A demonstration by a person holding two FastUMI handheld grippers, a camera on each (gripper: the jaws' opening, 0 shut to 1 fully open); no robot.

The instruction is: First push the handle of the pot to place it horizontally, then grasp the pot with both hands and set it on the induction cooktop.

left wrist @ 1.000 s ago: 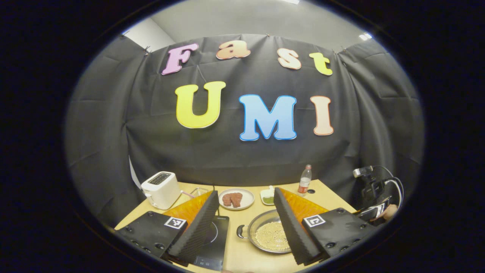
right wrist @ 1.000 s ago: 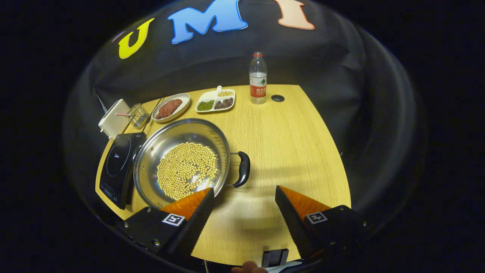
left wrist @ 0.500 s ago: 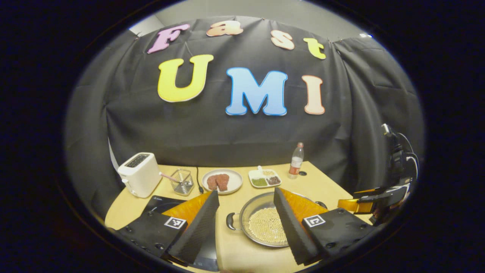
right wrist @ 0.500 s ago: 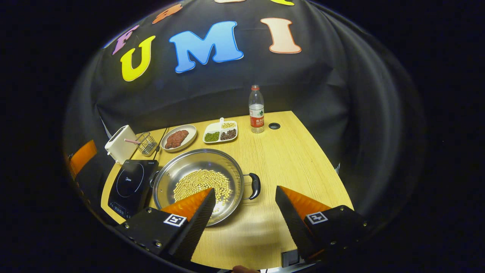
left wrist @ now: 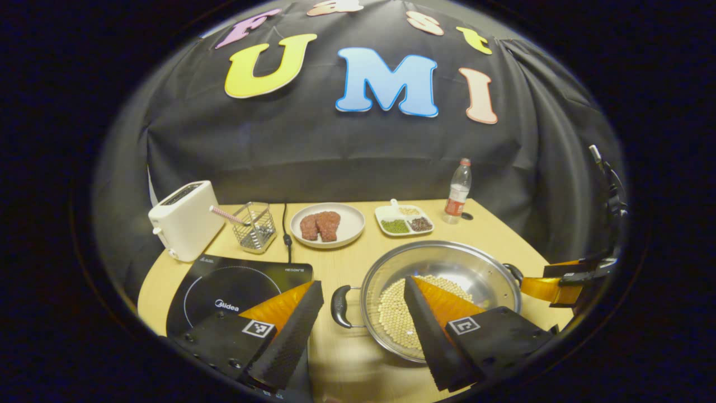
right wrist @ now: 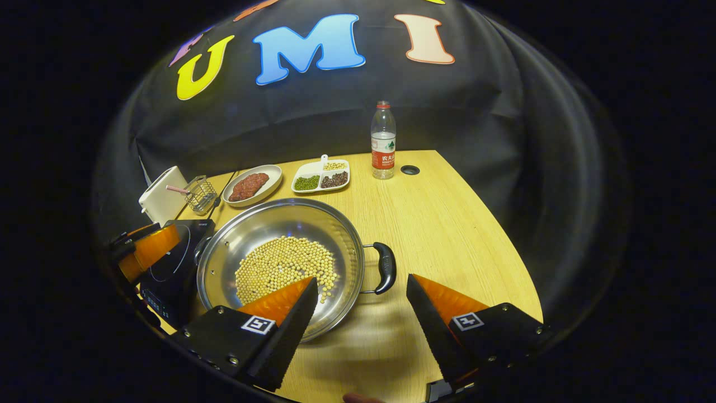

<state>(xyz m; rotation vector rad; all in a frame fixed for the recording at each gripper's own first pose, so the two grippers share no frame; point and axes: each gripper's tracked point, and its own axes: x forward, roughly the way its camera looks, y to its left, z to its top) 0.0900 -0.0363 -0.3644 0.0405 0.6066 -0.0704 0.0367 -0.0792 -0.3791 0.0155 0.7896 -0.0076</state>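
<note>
Sitting on the tabletop (right wrist: pixel 447 212) just right of the induction cooktop (left wrist: pixel 235 282): steel pot (right wrist: pixel 279 252), rigid, slick, loose beans inside. Best taken level by both black side handles (right wrist: pixel 386 267). Left tongs (left wrist: pixel 363 327) and right tongs (right wrist: pixel 363 327) released, empty.

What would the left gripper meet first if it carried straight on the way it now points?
Probably the pot's near black handle, which sits just ahead in the gap between the open left gripper's fingers. Depth is hard to judge, so it could pass above the handle and reach the wooden table beyond it.
</note>
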